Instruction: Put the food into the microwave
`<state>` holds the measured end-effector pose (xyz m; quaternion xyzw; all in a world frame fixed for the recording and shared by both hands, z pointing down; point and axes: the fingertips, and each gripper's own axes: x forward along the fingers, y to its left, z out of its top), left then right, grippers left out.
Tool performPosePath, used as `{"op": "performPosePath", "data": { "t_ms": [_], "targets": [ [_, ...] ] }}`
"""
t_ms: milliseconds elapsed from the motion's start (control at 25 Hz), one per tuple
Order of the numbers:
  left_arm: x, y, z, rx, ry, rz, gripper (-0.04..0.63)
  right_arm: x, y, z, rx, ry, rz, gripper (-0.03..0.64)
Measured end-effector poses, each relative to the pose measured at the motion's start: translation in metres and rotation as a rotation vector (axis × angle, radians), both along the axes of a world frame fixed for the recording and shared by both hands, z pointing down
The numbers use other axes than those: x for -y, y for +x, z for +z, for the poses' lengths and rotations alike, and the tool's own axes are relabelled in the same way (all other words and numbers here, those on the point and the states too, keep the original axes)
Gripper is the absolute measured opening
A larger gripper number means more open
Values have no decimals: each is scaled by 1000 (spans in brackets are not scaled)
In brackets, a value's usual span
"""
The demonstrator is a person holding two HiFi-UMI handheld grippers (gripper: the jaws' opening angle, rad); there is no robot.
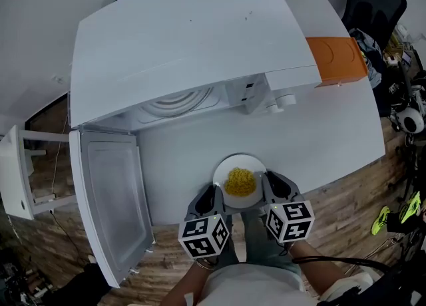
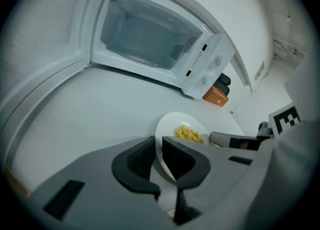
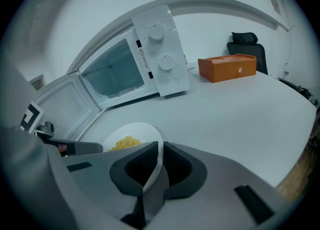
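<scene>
Gripping a plate (image 1: 253, 163) from both sides, the two grippers meet at the near edge of the white table (image 1: 326, 138). The left gripper (image 2: 157, 154) has its jaws nearly together, pinched on the plate's left rim, which runs thin and pale between the two dark pads. The right gripper (image 3: 160, 161) is closed the same way on the opposite rim, with the edge of the plate caught between its pads. A small heap of yellow food (image 1: 239, 181) sits in the middle of the plate, just between the two sets of jaws. Whether the plate rests on the table or is lifted a little off it cannot be told. Beyond the plate stands the white microwave (image 1: 193, 38), well apart from it across bare tabletop. Its door (image 1: 113, 205) is swung fully open toward the person's left, so the pale inside shows in both gripper views, and two round knobs are seen on the panel at its right side. An orange box (image 1: 336, 60) lies on the table just beside the microwave's right end. A black chair (image 3: 245, 41) stands behind that box, and wooden floor (image 1: 346, 211) shows past the table's edge.
</scene>
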<state>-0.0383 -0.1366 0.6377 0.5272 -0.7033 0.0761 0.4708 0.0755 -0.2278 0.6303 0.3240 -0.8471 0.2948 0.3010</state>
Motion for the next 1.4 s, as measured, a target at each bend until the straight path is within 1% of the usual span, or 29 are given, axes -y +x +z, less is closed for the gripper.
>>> {"op": "performPosePath", "data": {
  "t_ms": [120, 240, 360, 480, 680, 880, 1120, 1400],
  "targets": [
    [1, -2, 0, 20, -3, -14, 37, 0, -1, 0, 4, -3, 9, 25],
    [1, -2, 0, 19, -2, -28, 37, 0, 0, 0, 4, -9, 30, 25],
    [2, -1, -1, 22, 1, -22, 37, 1, 3, -1, 5, -6, 60, 25],
    [5, -1, -5, 31, 15, -21, 37, 4, 3, -6, 9, 10, 68, 25],
    [5, -6, -13, 32, 32, -45, 37, 6, -3, -16, 17, 27, 57, 25],
    [4, -15, -25, 28, 49, -96, 37, 7, -13, -29, 23, 44, 43, 25],
    [9, -29, -50, 59, 102, -129, 37, 12, -26, -46, 47, 70, 23, 25],
    [7, -47, -70, 83, 141, -177, 37, 16, -49, -70, 84, 115, -16, 25]
  ]
}}
